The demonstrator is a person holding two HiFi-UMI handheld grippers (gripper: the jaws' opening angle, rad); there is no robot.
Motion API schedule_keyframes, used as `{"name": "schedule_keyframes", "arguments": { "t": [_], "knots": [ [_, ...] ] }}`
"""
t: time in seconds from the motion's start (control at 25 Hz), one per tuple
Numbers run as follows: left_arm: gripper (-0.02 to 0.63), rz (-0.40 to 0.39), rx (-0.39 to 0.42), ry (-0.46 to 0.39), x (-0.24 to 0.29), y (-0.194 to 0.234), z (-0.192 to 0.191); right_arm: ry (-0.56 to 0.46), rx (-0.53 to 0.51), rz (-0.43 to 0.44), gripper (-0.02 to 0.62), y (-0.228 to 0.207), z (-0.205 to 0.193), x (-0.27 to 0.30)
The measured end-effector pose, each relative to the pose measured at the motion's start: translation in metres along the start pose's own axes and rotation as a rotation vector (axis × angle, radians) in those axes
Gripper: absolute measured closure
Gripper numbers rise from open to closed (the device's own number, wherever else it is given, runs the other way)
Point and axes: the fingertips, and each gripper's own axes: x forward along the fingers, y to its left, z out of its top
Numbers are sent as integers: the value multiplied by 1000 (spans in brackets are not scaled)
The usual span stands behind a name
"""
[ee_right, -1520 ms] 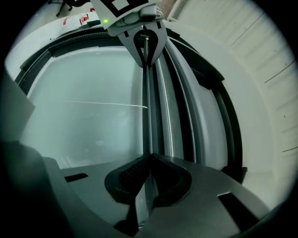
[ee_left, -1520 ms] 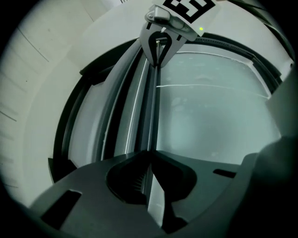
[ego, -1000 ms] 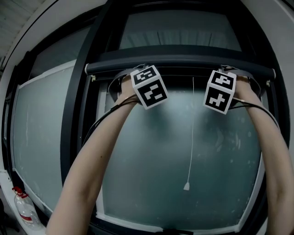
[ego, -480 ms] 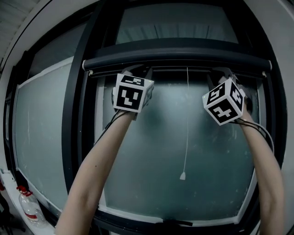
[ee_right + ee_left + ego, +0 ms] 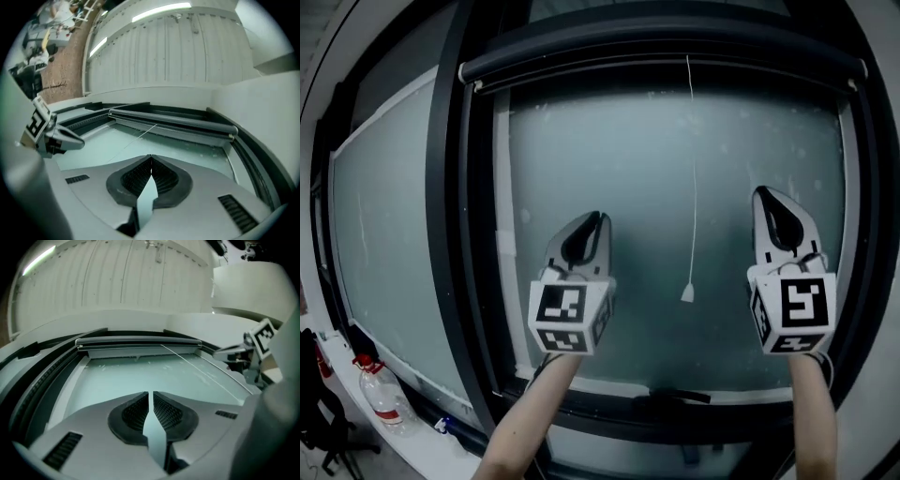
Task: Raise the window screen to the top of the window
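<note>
The window screen (image 5: pixel 666 52) is a dark roll lying along the top of the window frame, seen also in the left gripper view (image 5: pixel 138 341) and the right gripper view (image 5: pixel 173 121). Its thin white pull cord (image 5: pixel 692 187) hangs down the frosted glass (image 5: pixel 656 159) and ends in a small weight (image 5: pixel 687 293). My left gripper (image 5: pixel 598 217) (image 5: pixel 151 393) is shut and holds nothing, well below the roll. To the right of the cord, my right gripper (image 5: pixel 762 194) (image 5: pixel 150 157) is likewise shut and empty. Both point up along the pane.
A black upright frame post (image 5: pixel 450 216) separates this pane from a second frosted pane (image 5: pixel 380 225) on the left. A dark handle (image 5: pixel 680 397) sits on the bottom rail. A clear plastic bottle with a red cap (image 5: pixel 382 398) stands on the sill at lower left.
Both grippers have come down from the rolled screen at the top of the window to the lower half of the pane. The roll has stayed at the top.
</note>
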Motion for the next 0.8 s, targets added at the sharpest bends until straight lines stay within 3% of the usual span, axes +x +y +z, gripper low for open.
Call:
{"name": "schedule_keyframes", "arguments": {
  "t": [0.12,0.28,0.36,0.44,0.52,0.68,0.8],
  "knots": [
    [585,-33,58,100,-75,-36,-61,80,207,27,588,24,-42,-67],
    [589,35,-46,248,-177,-61,-141,216,442,-21,588,83,-125,-171],
    [589,59,-140,342,-230,-83,-184,331,485,-18,588,125,-169,-231],
    [589,36,-274,428,-278,-113,-218,462,561,18,588,163,-204,-288],
    [589,2,-349,503,-316,-138,-238,567,665,55,588,191,-224,-330],
    [597,-29,-381,617,-361,-165,-263,681,664,97,588,218,-233,-372],
    [603,-45,-373,618,-361,-166,-263,704,631,98,588,227,-231,-377]
  ]
}}
